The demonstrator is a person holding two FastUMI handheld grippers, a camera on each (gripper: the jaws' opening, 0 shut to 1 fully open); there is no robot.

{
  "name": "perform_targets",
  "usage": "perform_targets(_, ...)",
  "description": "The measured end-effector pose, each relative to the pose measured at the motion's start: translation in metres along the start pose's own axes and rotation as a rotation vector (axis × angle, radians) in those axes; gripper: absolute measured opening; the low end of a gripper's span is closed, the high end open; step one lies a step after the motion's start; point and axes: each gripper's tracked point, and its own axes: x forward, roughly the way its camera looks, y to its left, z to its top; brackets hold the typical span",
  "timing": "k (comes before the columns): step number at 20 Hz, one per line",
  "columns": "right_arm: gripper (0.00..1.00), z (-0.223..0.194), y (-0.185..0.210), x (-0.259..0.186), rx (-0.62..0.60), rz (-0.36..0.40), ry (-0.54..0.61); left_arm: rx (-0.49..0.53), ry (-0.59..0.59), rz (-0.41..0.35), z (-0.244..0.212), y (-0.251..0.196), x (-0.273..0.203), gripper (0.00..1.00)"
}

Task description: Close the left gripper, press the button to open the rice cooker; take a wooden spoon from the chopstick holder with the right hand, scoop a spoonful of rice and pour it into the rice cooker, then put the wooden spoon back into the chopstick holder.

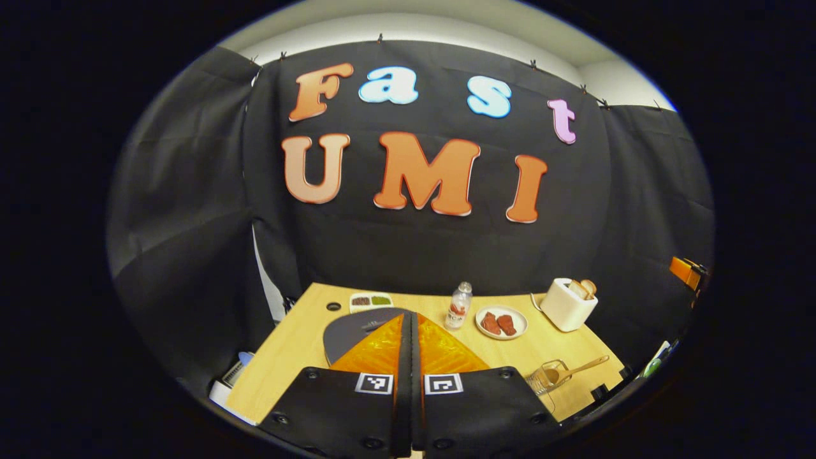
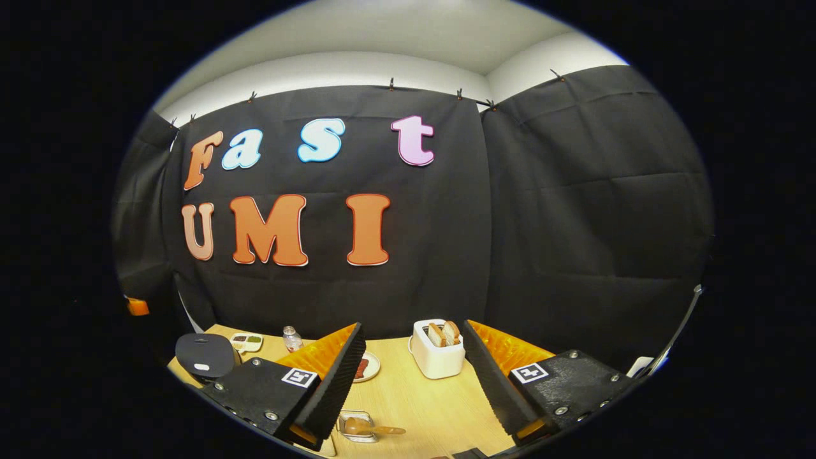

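Note:
My left gripper is shut, its orange fingers pressed together with nothing between them, hovering just in front of the dark rice cooker, whose lid is down. In the right gripper view the rice cooker sits at the table's far left with a pale button on its front. The wire chopstick holder lies at the right front of the table with the wooden spoon in it, handle pointing right. My right gripper is open and empty above the table, with the holder and spoon low between its fingers.
A white toaster with bread stands at the back right. A plate of meat, a small bottle and a divided dish line the back of the wooden table. A white item sits at its left edge.

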Motion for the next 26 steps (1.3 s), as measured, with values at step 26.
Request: perform_targets(26, 0.95, -0.048, -0.013, 0.009, 0.058, -0.047, 0.077, -0.119, -0.012, 0.045, 0.020, 0.014, 0.043, 0.05)
